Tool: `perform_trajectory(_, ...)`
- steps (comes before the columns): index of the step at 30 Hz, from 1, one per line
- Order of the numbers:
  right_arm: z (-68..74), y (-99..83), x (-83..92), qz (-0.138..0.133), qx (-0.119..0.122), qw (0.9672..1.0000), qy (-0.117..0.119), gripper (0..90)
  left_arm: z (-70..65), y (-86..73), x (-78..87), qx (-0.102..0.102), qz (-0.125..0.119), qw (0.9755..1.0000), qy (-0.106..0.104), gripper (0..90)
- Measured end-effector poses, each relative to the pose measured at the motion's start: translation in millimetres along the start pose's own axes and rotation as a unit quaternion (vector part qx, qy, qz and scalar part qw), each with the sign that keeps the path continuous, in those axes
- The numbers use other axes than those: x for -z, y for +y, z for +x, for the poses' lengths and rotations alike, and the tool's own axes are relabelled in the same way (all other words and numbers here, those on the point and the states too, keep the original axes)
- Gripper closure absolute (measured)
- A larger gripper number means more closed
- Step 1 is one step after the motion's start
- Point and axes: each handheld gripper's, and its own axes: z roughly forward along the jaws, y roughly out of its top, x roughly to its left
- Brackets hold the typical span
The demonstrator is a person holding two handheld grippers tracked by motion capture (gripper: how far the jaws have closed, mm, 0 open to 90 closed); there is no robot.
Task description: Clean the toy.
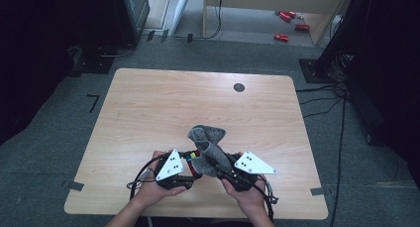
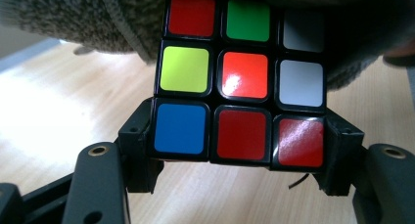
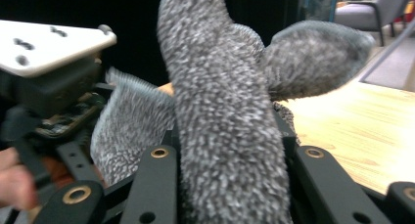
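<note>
The left gripper (image 2: pixel 240 160) clamps a Rubik's cube (image 2: pixel 240 82) by its bottom row, one jaw against the blue corner tile and the other against the dark red one. The right gripper (image 3: pixel 227 185) is shut on a grey fuzzy cloth (image 3: pixel 220 111), which looks like a sock or mitt; a thick fold of it rises between the jaws and two lobes flop out beyond. In the high view both hands sit near the front edge of the wooden table (image 1: pixel 148 103), the grippers almost tip to tip, with the cloth (image 1: pixel 208 142) draped over and behind the cube (image 1: pixel 190 155), whose coloured tiles peek out just beside the left gripper (image 1: pixel 184 168).

The work in hand looks like wiping the cube or covering it with the cloth. To do it well, the left hand should hold the cube steady and keep its clamp low on the bottom row, so the upper tiles stay free. The right gripper (image 1: pixel 224 168) should keep a firm bite on the thick fold and drag the loose lobes across the exposed faces. Short strokes are safest, since a hard pull sideways could twist a layer or lever the cube out of the clamp.
</note>
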Motion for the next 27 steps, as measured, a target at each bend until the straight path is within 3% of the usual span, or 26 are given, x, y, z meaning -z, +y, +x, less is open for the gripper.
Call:
perform_trajectory(2,-4.7,-3.4,-0.8,-0.001,-0.02,0.9998,-0.01,67.5,1.3,0.5,4.4,0.002,-0.015,0.9999,-0.005,33.9)
perform_trajectory(4,-7.5,-7.4,-1.7,0.01,-0.003,0.9994,-0.033,67.7,2.4,0.7,7.0,0.003,-0.023,0.9997,-0.009,33.9)
perform_trajectory(8,-17.9,-11.8,-2.2,0.033,-0.014,0.9981,-0.051,67.5,3.6,-0.4,5.2,0.009,-0.028,0.9995,-0.01,33.9)
perform_trajectory(11,-15.6,-7.0,4.3,0.011,-0.011,0.9981,-0.06,67.3,4.0,-2.3,1.7,0.01,-0.014,0.9998,-0.008,33.9)
perform_trajectory(14,-3.4,0.3,8.0,-0.023,0.011,0.9991,-0.036,66.4,1.3,-4.1,-0.4,0.004,-0.012,0.9999,-0.011,33.9)
perform_trajectory(16,2.1,-0.5,3.8,-0.009,0.022,0.9994,-0.023,65.7,0.7,-2.1,1.7,0.005,-0.018,0.9998,-0.011,33.9)
perform_trajectory(18,-1.2,-7.6,-0.2,-0.01,0.006,0.9996,-0.025,66.0,2.0,-1.4,5.0,0.005,-0.021,0.9997,-0.006,33.9)
perform_trajectory(19,-7.3,-11.2,-1.9,0.002,-0.013,0.9995,-0.03,66.2,3.8,-1.6,7.1,0.01,-0.028,0.9995,-0.009,33.8)
perform_trajectory(22,-20.3,-17.5,-2.6,0.036,-0.025,0.9973,-0.059,66.9,9.7,-1.3,10.3,0.035,-0.05,0.9981,-0.013,33.9)
perform_trajectory(25,-20.3,-14.6,0.8,0.026,-0.027,0.9978,-0.054,66.8,11.3,-4.1,4.8,0.034,-0.024,0.9991,-0.009,33.9)
perform_trajectory(27,-13.9,-9.1,2.3,0.02,-0.005,0.9983,-0.055,66.8,8.5,-7.0,-1.0,0.028,0.002,0.9995,-0.014,33.8)
